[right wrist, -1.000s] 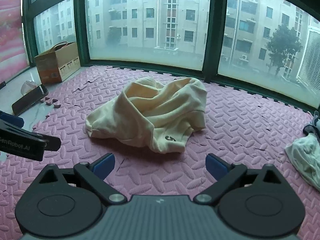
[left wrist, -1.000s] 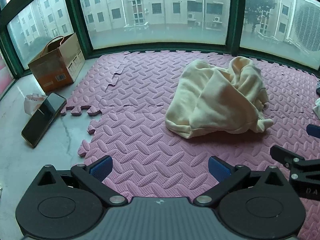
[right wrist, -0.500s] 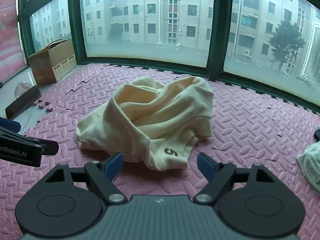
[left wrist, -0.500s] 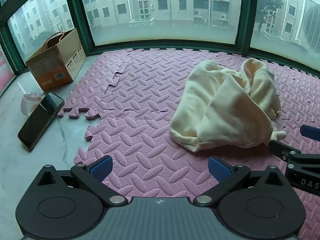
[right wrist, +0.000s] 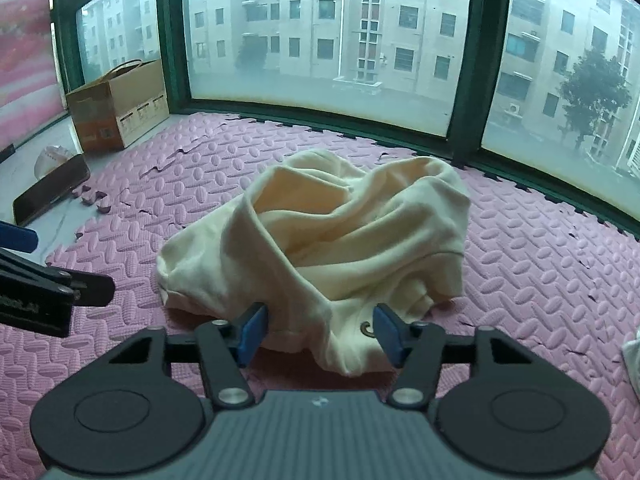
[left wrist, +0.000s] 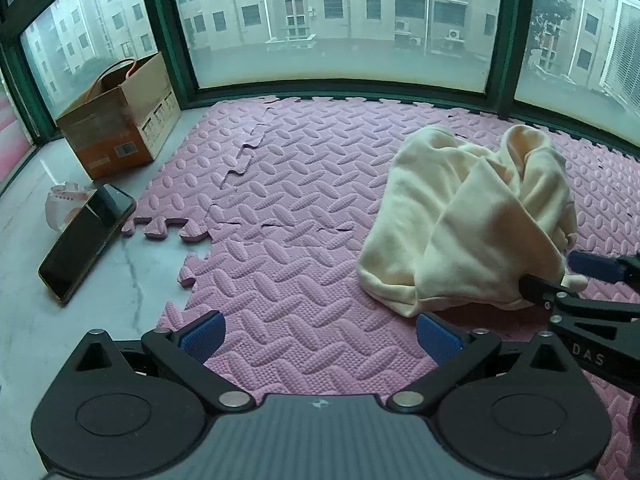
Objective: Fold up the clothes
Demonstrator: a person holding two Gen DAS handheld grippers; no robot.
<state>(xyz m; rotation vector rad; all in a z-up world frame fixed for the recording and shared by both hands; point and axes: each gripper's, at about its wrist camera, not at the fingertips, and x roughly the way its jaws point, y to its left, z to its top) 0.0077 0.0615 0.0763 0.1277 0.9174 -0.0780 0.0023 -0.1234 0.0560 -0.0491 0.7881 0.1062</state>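
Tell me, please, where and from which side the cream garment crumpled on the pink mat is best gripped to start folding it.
Grip the cream garment at its near hem, probably the bunched edge by the printed mark, coming from the camera side, low and angled down. That edge lies free on the pink mat. The right gripper already straddles it, jaws just closing; the left gripper is open over bare mat.

You face a soft, matt cream cloth garment point(right wrist: 320, 236) crumpled on pink foam mats point(left wrist: 288, 208) embossed with a rough ribbed pattern. Far left, a matt cardboard box point(left wrist: 120, 120) and a glossy phone point(left wrist: 84, 240) sit on smooth, polished stone floor point(left wrist: 48, 320).
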